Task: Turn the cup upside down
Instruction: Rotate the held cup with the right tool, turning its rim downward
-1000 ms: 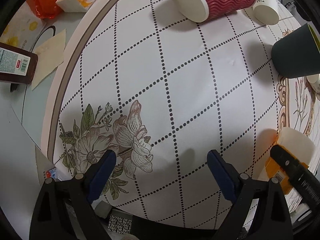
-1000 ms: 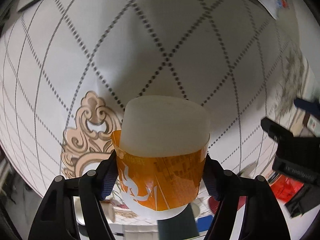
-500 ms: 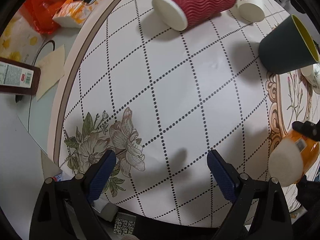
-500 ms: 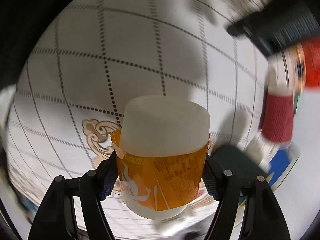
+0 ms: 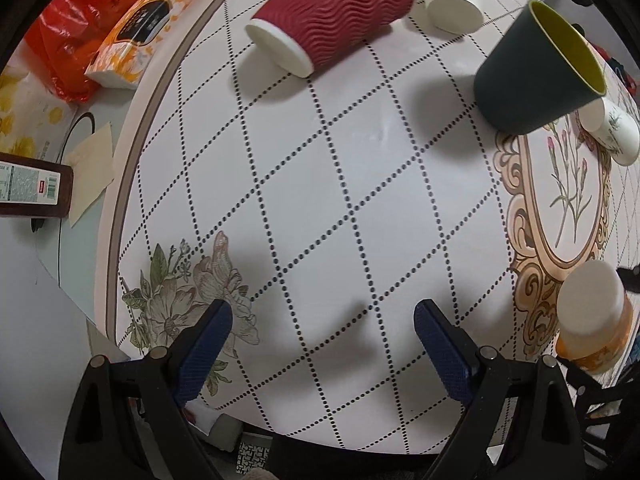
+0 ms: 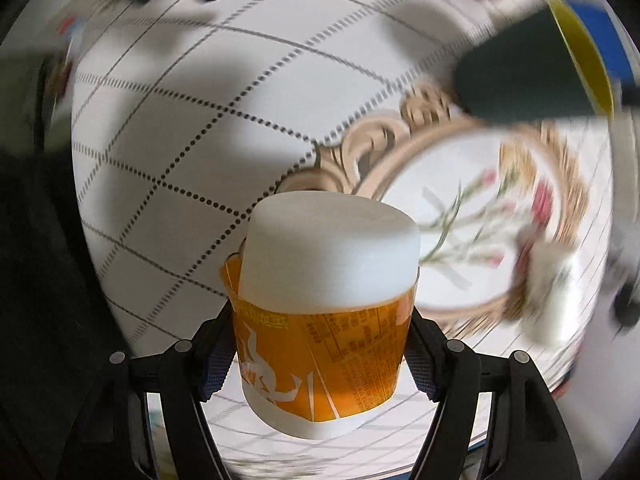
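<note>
Your right gripper [image 6: 320, 356] clamps the cup [image 6: 326, 308], base pointing away toward frame center; left gripper [image 5: 320, 344] gapes empty.

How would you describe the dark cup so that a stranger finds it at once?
Start at the beige oval frame printed on the tablecloth. The dark cup stands at the frame's far end. Unlike the red ribbed cup lying nearby, it is smooth, upright and yellow-green inside.
</note>
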`<action>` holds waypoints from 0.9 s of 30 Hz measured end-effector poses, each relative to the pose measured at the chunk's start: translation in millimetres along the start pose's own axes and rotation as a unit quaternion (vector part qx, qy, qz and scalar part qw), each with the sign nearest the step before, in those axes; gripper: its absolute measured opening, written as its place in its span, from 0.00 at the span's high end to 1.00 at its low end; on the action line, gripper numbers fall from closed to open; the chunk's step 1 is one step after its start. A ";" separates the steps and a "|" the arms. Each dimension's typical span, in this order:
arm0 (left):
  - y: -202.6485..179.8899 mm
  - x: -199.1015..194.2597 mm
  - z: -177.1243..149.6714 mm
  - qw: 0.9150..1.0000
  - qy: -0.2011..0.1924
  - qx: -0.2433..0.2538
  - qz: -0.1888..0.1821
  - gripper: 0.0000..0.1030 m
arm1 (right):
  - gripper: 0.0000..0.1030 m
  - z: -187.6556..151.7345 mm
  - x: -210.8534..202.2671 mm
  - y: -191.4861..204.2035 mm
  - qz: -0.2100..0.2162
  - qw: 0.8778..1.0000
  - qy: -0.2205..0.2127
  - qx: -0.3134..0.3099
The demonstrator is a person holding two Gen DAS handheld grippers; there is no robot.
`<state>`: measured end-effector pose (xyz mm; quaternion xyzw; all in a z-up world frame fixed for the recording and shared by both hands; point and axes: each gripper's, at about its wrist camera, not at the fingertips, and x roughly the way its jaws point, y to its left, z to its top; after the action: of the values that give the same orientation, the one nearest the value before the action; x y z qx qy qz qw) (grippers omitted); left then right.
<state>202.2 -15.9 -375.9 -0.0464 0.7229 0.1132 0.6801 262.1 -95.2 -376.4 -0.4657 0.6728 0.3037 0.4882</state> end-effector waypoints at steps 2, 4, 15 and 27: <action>-1.7 0.6 -1.5 1.000 0.000 0.004 -0.002 0.10 | 0.27 -7.0 4.1 -6.0 0.026 0.998 0.008 0.048; -9.0 0.6 0.7 1.000 -0.001 0.009 -0.003 0.10 | 0.27 -9.2 7.5 -14.7 0.050 0.994 0.018 0.094; -11.0 2.6 -3.0 1.000 0.008 0.017 0.001 0.10 | 0.27 -48.8 34.5 -92.9 0.155 0.946 0.068 0.276; 8.3 14.5 -7.1 1.000 0.013 0.024 0.001 0.09 | 0.22 -41.7 57.7 -115.9 0.181 0.928 0.099 0.310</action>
<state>192.4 -8.1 -389.1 -0.0309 0.7345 0.0961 0.6711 348.4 -194.5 -411.1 -0.1892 0.8510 0.1155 0.4761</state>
